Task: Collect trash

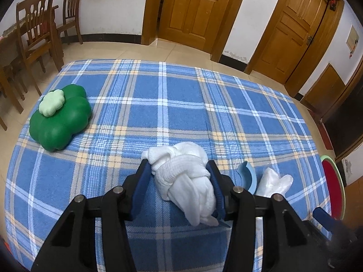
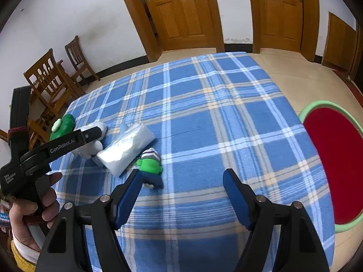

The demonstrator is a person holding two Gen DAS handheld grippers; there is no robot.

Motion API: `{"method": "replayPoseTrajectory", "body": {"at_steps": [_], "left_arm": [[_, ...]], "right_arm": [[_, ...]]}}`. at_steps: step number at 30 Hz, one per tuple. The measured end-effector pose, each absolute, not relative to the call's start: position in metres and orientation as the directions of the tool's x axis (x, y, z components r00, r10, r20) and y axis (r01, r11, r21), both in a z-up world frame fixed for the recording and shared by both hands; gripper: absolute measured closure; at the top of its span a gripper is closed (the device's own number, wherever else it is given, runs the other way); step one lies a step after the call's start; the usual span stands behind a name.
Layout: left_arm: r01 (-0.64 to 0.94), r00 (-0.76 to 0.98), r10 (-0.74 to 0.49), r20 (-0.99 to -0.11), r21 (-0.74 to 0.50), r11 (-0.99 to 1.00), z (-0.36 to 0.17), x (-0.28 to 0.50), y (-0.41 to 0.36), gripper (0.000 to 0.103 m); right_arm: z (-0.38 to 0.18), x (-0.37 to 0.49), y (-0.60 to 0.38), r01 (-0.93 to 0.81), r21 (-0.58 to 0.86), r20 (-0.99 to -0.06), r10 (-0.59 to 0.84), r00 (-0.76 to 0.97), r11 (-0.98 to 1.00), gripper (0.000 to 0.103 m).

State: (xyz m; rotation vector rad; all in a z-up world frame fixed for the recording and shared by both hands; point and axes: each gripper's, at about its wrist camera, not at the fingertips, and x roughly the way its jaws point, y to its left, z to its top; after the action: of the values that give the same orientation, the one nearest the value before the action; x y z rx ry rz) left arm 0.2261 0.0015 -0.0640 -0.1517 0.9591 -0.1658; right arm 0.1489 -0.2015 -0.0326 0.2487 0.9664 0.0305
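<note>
Two hand-held grippers, one white cloth wad (image 1: 183, 176), one plastic bag (image 2: 127, 149).

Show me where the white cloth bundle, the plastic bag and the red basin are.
white cloth bundle (image 1: 181, 170), left wrist view, knotted middle.
plastic bag (image 2: 127, 149), right wrist view, its centre.
red basin (image 2: 335, 158), right wrist view, red inside.
</note>
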Motion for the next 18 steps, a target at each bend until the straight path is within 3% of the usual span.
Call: {"method": "replayPoseTrajectory", "body": {"at_steps": [8, 12, 18], "left_arm": [[0.086, 0.57, -0.21, -0.794, -0.197, 0.977, -0.064, 0.226, 0.0, 0.056], [0.092, 0.575, -0.219, -0.789, -0.204, 0.975, -0.064, 0.225, 0.0, 0.062], [0.098, 0.592, -0.236, -0.77, -0.222, 0.97, -0.058, 0.219, 0.004, 0.071]], "right_arm": [[-0.034, 0.156, -0.184, 0.021, 0.225, -0.805, 0.174, 0.567, 0.974, 0.039], [-0.039, 0.157, -0.174, 0.0, 0.221, -0.811, 0.183, 0.556, 0.975, 0.048], [-0.043, 0.158, -0.171, -0.003, 0.22, -0.813, 0.185, 0.552, 0.975, 0.053]]}}
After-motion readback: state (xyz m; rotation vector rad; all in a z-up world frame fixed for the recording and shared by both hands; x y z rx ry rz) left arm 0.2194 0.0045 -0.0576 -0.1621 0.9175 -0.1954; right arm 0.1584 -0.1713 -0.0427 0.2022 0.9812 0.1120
